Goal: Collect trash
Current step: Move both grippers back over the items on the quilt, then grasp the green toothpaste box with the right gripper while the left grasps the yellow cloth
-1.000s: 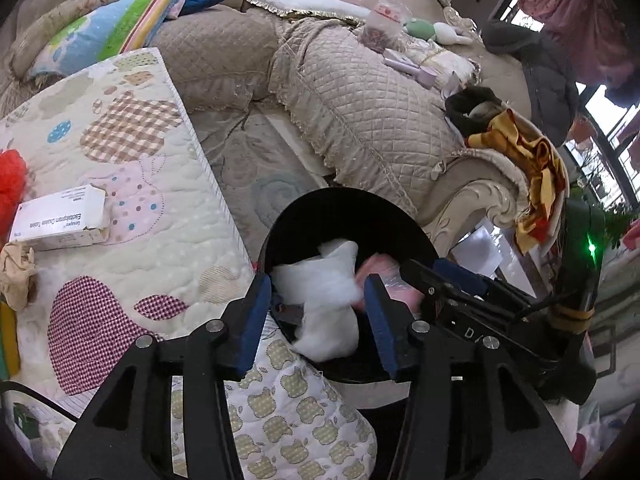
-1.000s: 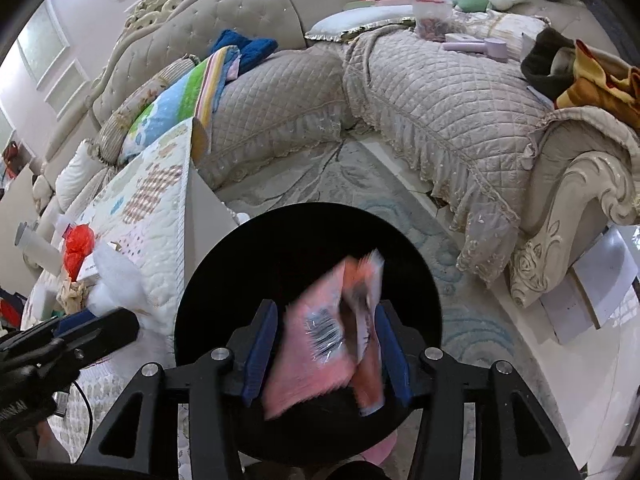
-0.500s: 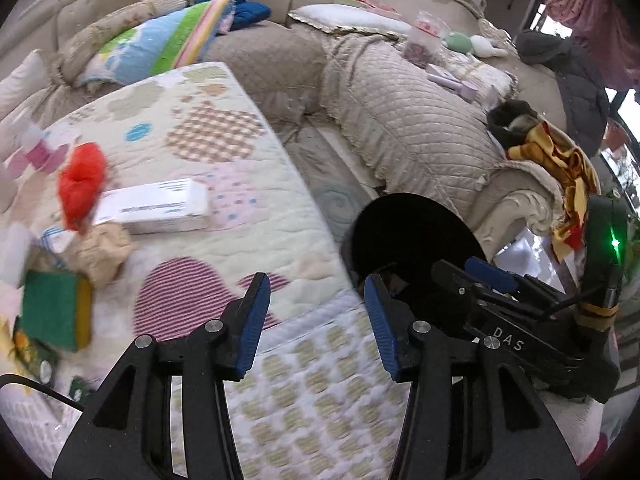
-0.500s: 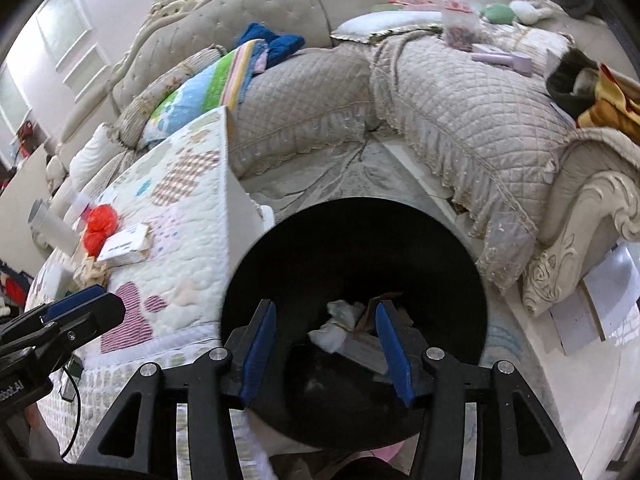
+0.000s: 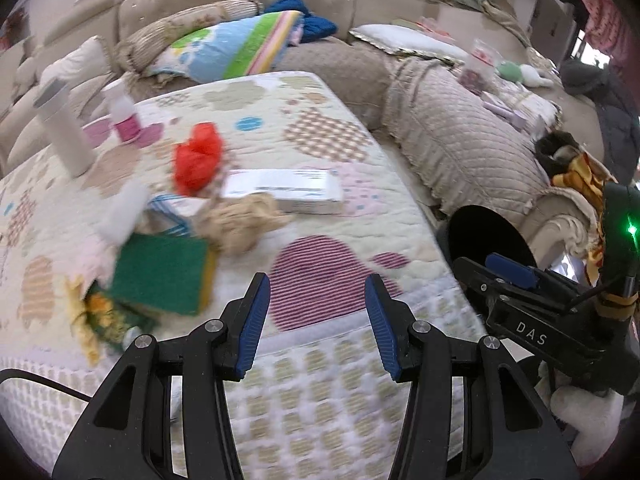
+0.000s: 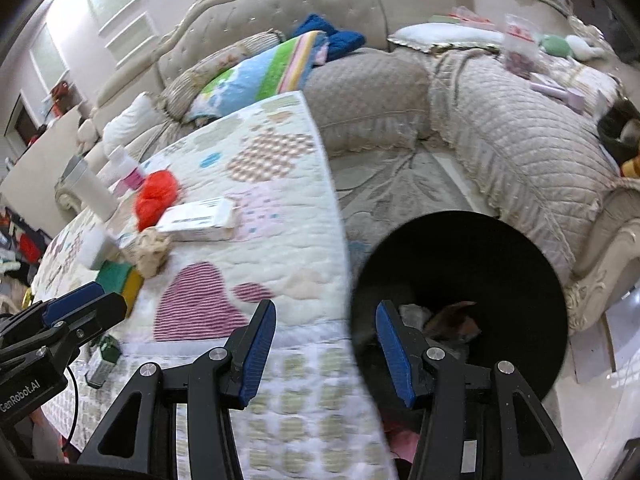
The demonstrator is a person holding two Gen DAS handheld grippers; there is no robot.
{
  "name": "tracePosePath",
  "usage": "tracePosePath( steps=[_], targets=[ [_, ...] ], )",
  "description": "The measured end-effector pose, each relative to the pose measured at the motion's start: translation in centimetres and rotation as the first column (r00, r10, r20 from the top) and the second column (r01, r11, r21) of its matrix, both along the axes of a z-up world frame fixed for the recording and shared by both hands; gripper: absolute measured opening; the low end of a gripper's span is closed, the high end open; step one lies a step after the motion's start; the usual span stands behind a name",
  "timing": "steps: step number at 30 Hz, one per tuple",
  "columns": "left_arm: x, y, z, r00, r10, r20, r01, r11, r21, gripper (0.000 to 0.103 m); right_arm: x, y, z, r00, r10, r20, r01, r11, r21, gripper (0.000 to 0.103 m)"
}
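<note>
My left gripper (image 5: 316,322) is open and empty above the near end of the quilted table (image 5: 328,208). On the table lie a red crumpled bag (image 5: 197,158), a white box (image 5: 284,191), a beige crumpled wad (image 5: 236,226) and a green sponge (image 5: 160,274). My right gripper (image 6: 324,346) is open and empty over the table's right edge. The black trash bin (image 6: 480,256) stands on the floor beside the table, with trash (image 6: 448,320) inside; it also shows in the left wrist view (image 5: 486,232).
A white cylinder (image 5: 64,132) and a pink-labelled bottle (image 5: 122,114) stand at the table's far left. A beige sofa (image 5: 460,144) with cushions wraps around the back and right. Snack wrappers (image 5: 96,316) lie at the table's near left edge.
Both grippers let their trash fall into the bin: the left a white wad, the right a pink packet. Both then swung left from the bin toward the table.
</note>
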State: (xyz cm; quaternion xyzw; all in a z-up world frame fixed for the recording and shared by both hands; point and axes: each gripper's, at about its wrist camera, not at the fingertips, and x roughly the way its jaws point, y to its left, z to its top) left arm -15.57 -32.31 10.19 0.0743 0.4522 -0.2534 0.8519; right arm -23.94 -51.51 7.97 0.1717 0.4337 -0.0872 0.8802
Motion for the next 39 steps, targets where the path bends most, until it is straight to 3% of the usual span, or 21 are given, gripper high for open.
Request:
tracePosePath(
  steps=[7, 13, 22, 33, 35, 39],
  targets=[
    [1.2, 6.3, 0.6, 0.995, 0.096, -0.006, -0.096, 0.995, 0.0, 0.047, 2.0, 4.9, 0.1, 0.994, 0.113, -0.008, -0.113, 0.994, 0.001, 0.05],
    [2.4, 12.9, -0.1, 0.982, 0.187, -0.008, -0.187, 0.982, 0.041, 0.047, 3.6, 9.2, -0.4, 0.975, 0.219, -0.023, -0.219, 0.976, 0.024, 0.05],
    [4.5, 21.5, -3.0, 0.937, 0.343, -0.069, -0.337, 0.938, 0.078, 0.047, 5.2, 16.5, -1.9, 0.924, 0.378, -0.05, -0.365, 0.915, 0.172, 0.05],
    [5.7, 24.0, -3.2, 0.929, 0.363, -0.074, -0.36, 0.931, 0.052, 0.047, 8.6, 23.1, -3.9, 0.879, 0.464, -0.107, -0.437, 0.875, 0.209, 0.05],
    [5.9, 24.2, -3.3, 0.928, 0.363, -0.082, -0.36, 0.932, 0.047, 0.047, 9.3, 24.1, -4.0, 0.868, 0.483, -0.117, -0.461, 0.87, 0.175, 0.04],
    [6.5, 24.1, -3.7, 0.932, 0.346, -0.107, -0.345, 0.938, 0.031, 0.047, 9.8, 25.8, -3.9, 0.834, 0.536, -0.132, -0.532, 0.844, 0.066, 0.03]
  ],
)
